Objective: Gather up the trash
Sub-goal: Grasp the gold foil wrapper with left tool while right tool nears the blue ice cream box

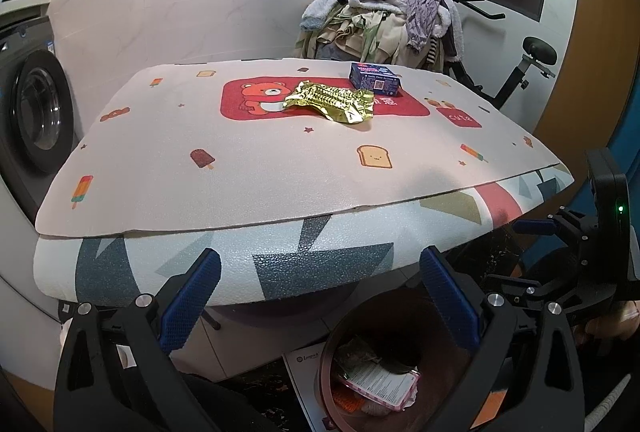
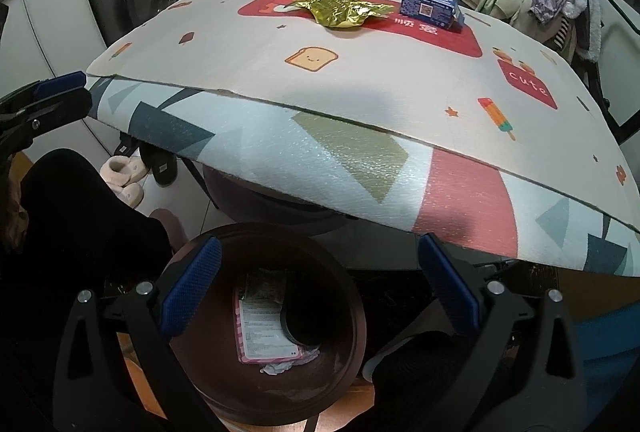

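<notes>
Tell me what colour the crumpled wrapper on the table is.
Shiny gold; the crumpled wrapper shows best in the left wrist view.

Mat, small red patch: "cute"
Mat, large red panel: two Chinese characters
White sheet, floor: "Logitech" logo, barely legible

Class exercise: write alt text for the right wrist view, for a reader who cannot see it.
An open right gripper hangs above a round brown bin holding a pink-edged packet. Beyond it a patterned table mat carries a crumpled gold wrapper beside a small blue box.
</notes>
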Available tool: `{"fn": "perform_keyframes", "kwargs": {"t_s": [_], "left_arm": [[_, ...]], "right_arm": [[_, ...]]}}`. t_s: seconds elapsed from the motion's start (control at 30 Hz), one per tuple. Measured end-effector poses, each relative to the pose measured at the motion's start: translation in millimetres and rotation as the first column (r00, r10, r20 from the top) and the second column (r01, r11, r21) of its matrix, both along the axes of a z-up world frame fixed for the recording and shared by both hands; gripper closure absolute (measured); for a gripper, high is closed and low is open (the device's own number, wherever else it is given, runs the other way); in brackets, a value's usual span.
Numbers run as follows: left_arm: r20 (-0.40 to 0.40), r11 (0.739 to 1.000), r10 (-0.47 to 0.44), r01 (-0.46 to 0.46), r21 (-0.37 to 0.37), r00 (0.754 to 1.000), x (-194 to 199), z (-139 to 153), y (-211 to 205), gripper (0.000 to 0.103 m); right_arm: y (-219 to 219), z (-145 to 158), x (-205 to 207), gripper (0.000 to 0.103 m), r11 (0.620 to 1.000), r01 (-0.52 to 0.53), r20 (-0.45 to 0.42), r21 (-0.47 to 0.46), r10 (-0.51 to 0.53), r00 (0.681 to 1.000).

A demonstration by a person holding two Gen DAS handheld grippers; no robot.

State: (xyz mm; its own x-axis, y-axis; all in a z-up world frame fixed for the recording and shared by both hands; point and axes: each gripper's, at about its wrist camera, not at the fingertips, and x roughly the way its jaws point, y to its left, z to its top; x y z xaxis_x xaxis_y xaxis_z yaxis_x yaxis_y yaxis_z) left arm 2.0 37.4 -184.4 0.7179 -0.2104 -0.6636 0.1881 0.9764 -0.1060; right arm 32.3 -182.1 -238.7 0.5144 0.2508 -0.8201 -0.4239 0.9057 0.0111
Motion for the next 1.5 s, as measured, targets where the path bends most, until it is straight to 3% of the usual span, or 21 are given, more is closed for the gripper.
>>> {"fn": "perform_keyframes", "kwargs": {"t_s": [0.3, 0.5, 0.7, 0.8, 0.87, 0.97, 1.03, 1.1, 1.13, 1.27, 1.3, 1.37, 1.5], "left_arm": [[0.008, 1.0, 0.003, -0.003, 0.011, 1.0, 0, 0, -1, 0.006], [0.039, 0.998, 0.015, -0.013, -0.062, 0.999, 13, 15, 8, 0.006], [-0.069, 0.985, -0.006, -0.006, -0.171, 0.998, 70, 34, 0, 0.006], [-0.065, 0.986, 0.004, -0.015, -0.166, 0.998, 97, 45, -11, 0.006], [-0.121, 0.979, 0.03, -0.053, -0.195, 0.992, 125, 44, -17, 0.007], [-0.26, 0.942, 0.067, -0.147, -0.302, 0.963, 172, 30, -18, 0.019], [-0.327, 0.915, 0.101, -0.217, -0.34, 0.94, 200, 20, -19, 0.019], [-0.355, 0.889, 0.113, -0.254, -0.381, 0.928, 232, 10, -22, 0.02], [-0.364, 0.877, 0.132, -0.28, -0.391, 0.922, 241, 6, -21, 0.025], [-0.444, 0.784, 0.239, -0.441, -0.437, 0.864, 274, -19, -15, 0.029], [-0.446, 0.781, 0.26, -0.458, -0.425, 0.857, 280, -21, -16, 0.031], [-0.43, 0.799, 0.309, -0.476, -0.366, 0.848, 291, -22, -23, 0.035], [-0.426, 0.825, 0.349, -0.489, -0.284, 0.835, 308, -31, -38, 0.036]], "right_arm": [[-9, 6, 3, 0.006, 0.999, 0.035, 0.013, 0.03, -0.036, 0.999], [-30, 20, 18, 0.006, 0.989, 0.107, 0.009, 0.103, -0.109, 0.994], [-53, 41, 53, 0.006, 0.977, 0.187, 0.086, 0.103, -0.196, 0.977], [-63, 50, 68, 0.006, 0.969, 0.215, 0.112, 0.12, -0.228, 0.967], [-69, 55, 79, 0.006, 0.964, 0.24, 0.134, 0.117, -0.254, 0.958], [-75, 54, 95, 0.006, 0.962, 0.255, 0.148, 0.094, -0.267, 0.952], [-81, 52, 104, 0.006, 0.957, 0.281, 0.166, 0.074, -0.289, 0.943], [-89, 50, 110, 0.006, 0.951, 0.298, 0.171, 0.08, -0.307, 0.936], [-91, 49, 112, 0.006, 0.951, 0.296, 0.171, 0.085, -0.307, 0.936], [-99, 41, 120, 0.006, 0.956, 0.288, 0.191, 0.047, -0.292, 0.937], [-101, 39, 121, 0.006, 0.956, 0.288, 0.187, 0.047, -0.292, 0.938], [-109, 35, 126, 0.006, 0.952, 0.302, 0.175, 0.05, -0.306, 0.936], [-125, 28, 133, 0.006, 0.939, 0.335, 0.152, 0.078, -0.343, 0.927]]}}
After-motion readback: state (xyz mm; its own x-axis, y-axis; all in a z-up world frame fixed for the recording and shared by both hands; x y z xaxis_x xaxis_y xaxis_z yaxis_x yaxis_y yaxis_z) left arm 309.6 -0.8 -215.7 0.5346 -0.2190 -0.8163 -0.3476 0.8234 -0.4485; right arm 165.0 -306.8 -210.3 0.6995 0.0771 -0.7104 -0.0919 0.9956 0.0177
